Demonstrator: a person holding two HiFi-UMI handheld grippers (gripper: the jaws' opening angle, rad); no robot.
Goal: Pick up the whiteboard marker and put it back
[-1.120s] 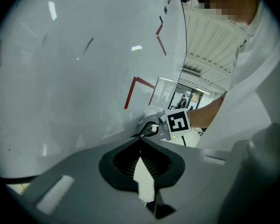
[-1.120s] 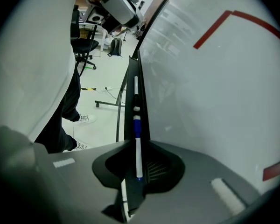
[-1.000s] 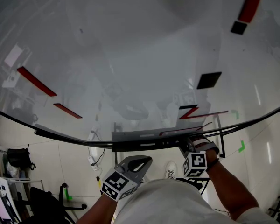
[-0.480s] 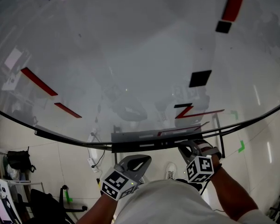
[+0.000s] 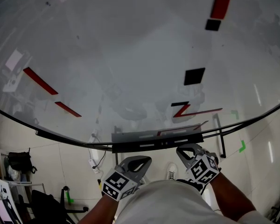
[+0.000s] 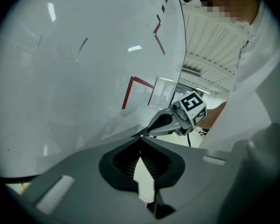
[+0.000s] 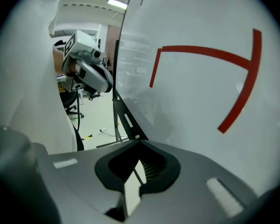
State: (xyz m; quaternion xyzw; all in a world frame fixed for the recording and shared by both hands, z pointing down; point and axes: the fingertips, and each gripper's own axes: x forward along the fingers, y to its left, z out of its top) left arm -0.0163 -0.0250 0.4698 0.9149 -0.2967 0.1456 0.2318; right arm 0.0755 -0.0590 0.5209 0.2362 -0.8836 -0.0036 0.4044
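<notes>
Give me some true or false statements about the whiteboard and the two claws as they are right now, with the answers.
1. The left claw is shut with nothing in it. True.
2. The right claw is gripping a marker. False: its jaws are together and hold nothing.
3. The whiteboard has red lines on it. True.
4. The left claw is raised to the black square on the board. False: it is held low, near the tray along the board's bottom edge.
5. The two claws are touching each other. False: they are side by side but apart.
</notes>
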